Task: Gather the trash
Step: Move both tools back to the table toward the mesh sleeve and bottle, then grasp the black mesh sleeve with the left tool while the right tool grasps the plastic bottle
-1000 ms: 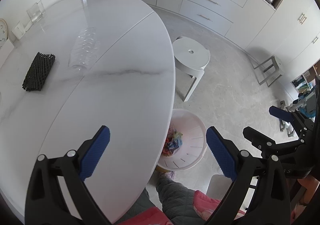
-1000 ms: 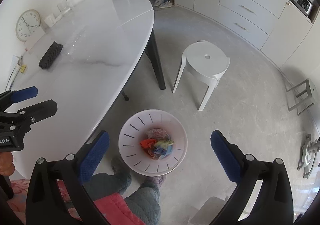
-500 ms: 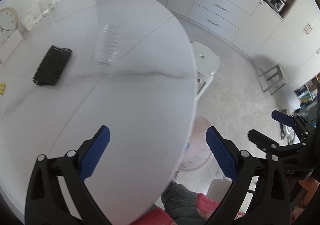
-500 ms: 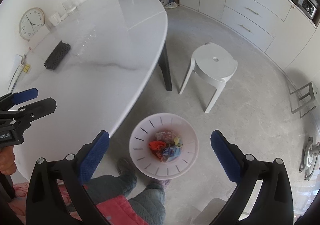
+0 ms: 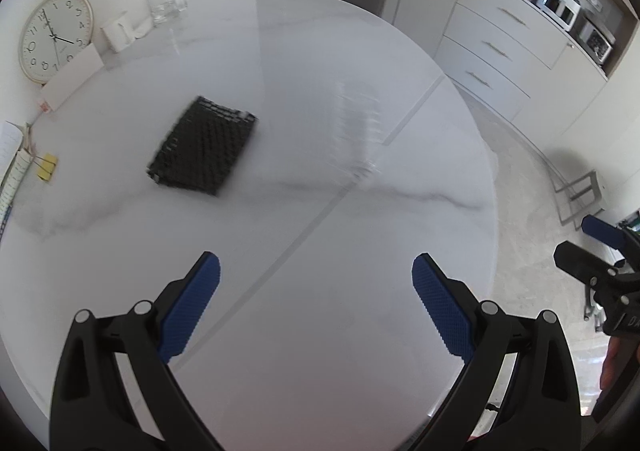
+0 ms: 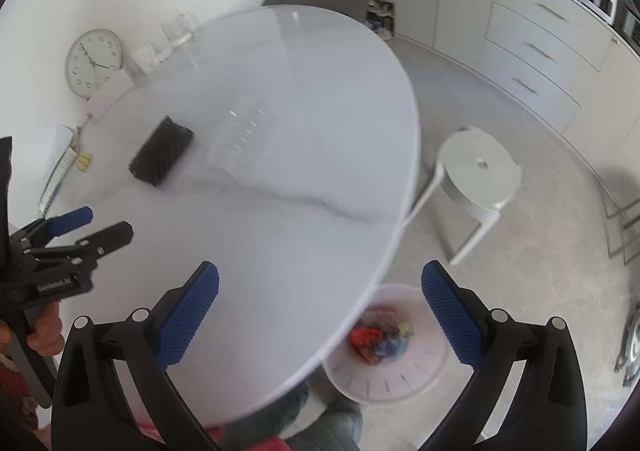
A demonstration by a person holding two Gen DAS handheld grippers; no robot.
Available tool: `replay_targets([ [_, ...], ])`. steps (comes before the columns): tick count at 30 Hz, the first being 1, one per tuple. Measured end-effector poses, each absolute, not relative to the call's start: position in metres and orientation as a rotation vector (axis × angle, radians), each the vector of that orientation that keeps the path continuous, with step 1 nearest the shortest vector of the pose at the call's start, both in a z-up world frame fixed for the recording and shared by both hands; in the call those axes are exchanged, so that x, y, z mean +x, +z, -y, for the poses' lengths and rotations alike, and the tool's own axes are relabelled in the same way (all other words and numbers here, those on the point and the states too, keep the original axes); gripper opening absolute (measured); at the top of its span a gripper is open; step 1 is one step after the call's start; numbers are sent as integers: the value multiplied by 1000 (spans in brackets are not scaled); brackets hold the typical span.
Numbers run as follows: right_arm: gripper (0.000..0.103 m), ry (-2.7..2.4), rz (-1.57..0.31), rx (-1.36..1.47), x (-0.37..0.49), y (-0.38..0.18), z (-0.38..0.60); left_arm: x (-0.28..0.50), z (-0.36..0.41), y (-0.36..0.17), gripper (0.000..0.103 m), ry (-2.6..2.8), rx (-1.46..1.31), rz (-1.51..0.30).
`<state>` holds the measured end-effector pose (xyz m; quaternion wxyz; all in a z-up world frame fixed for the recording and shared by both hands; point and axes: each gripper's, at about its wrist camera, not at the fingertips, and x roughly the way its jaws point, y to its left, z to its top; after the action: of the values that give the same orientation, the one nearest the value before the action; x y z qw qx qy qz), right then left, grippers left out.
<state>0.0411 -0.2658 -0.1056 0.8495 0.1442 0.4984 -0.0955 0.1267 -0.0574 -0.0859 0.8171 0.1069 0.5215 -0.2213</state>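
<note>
Hovering over the near part of the white marble table [image 5: 360, 331]: left gripper [image 5: 316, 305] with fingers [image 5: 192, 307] spread wide, holding nothing. Right gripper [image 6: 320, 309] also spread wide and empty, sitting over the table's near right edge. Trash left on the table: black mesh foam sleeve [image 5: 202, 153] lying flat, left of centre; clear plastic bottle [image 5: 354, 131] on its side just right of it, blurred, apart from the sleeve. Both well beyond the fingertips. White bin [image 6: 392, 363] on the floor, partly tucked under the near right table edge, with colourful wrappers [image 6: 378, 339] inside. White stool [image 6: 478, 181] on the floor right of the table. Clock [image 5: 52, 37] leaning on the wall at the far left, glass container [image 5: 166, 3] at the far edge
</note>
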Motion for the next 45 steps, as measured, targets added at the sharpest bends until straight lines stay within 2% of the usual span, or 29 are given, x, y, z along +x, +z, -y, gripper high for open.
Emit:
replay_targets([
  [10, 101, -149, -1059, 319, 125, -119, 225, 189, 28, -99, 93, -451, 227, -1093],
  [22, 101, -272, -1126, 446, 212, -171, 217, 276, 5, -141, 93, -464, 239, -1136],
  [33, 101, -423, -1200, 547, 257, -222, 225, 329, -4, -168, 93, -539, 276, -1177],
  [35, 95, -415, -1197, 538, 256, -225, 225, 338, -3, -173, 93, -546, 284, -1177],
  [37, 76, -400, -1208, 540, 254, -228, 225, 345, -2, -177, 93, -553, 286, -1173],
  [39, 65, -369, -1208, 583, 247, -231, 226, 349, 0, -180, 93, -563, 285, -1175],
  [45, 64, -353, -1187, 570, 228, -222, 226, 365, 0, -194, 93, -580, 267, -1198],
])
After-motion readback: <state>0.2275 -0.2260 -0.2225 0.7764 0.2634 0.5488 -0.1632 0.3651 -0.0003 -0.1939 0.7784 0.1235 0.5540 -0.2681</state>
